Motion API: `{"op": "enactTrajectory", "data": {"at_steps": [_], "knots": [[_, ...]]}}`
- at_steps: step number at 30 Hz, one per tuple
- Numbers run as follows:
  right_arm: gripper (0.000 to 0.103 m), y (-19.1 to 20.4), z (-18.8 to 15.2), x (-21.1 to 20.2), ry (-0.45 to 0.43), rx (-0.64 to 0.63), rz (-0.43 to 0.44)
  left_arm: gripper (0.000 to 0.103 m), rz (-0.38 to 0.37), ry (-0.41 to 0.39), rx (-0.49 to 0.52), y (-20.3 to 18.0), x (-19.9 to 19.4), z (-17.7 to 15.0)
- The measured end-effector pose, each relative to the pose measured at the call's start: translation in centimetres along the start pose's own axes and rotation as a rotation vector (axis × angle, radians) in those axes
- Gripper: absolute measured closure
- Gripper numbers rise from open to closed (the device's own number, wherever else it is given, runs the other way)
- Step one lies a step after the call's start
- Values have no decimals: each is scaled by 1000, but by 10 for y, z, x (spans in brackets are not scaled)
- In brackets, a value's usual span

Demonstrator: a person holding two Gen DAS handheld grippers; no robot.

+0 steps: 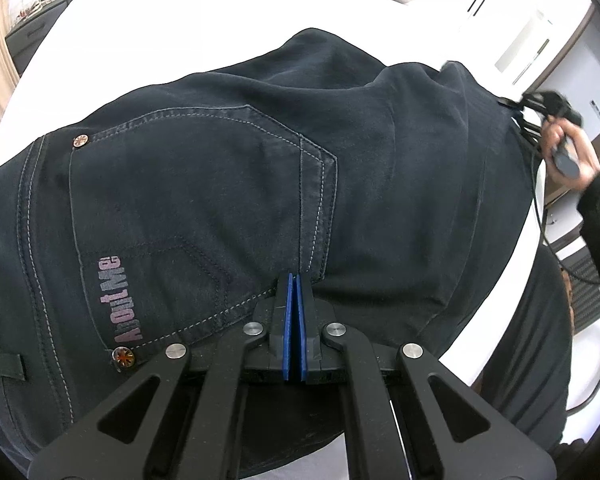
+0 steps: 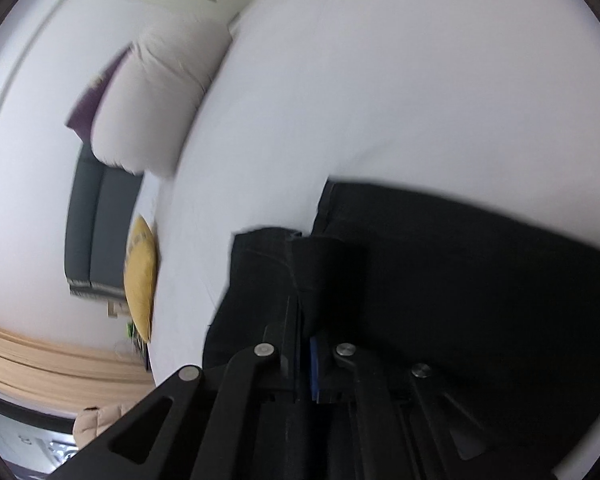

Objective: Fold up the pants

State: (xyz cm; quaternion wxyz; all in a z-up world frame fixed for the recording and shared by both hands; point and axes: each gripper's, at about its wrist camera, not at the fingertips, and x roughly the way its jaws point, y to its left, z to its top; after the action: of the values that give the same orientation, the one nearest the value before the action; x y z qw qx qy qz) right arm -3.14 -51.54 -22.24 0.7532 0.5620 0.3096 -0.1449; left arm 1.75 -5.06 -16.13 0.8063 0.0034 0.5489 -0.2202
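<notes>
Left gripper [image 1: 292, 280] fingers pressed together, pinching dark cloth at the seat of the pants [image 1: 228, 184], beside the back pocket [image 1: 196, 216]. Right gripper [image 2: 300, 304] fingers closed on a fold of fabric near the hem end; view blurred, grip depth uncertain. Pants spread across the white bed [image 1: 204, 20]. Suggested for this fold: keep both pinches firm, lift evenly, carry hem toward waistband, lay down without dragging wrinkles.

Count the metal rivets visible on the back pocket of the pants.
2: one rivet at the pocket's upper corner, another rivet at its lower corner beside the pink lettering. Others may be hidden.
</notes>
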Motion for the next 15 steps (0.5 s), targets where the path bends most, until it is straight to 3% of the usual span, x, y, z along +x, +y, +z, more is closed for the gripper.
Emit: {"op": "enactTrajectory", "data": {"at_steps": [4, 7, 11, 15], "knots": [[99, -38, -11, -54, -112, 51, -27, 101, -10, 5, 0, 6, -2, 2], [101, -79, -10, -71, -124, 143, -9, 101, -16, 11, 1, 8, -4, 5], [100, -73, -11, -74, -147, 101, -48, 101, -11, 19, -3, 9, -4, 10], [98, -74, -10, -77, -140, 130, -16, 101, -4, 22, -7, 7, -4, 14]]}}
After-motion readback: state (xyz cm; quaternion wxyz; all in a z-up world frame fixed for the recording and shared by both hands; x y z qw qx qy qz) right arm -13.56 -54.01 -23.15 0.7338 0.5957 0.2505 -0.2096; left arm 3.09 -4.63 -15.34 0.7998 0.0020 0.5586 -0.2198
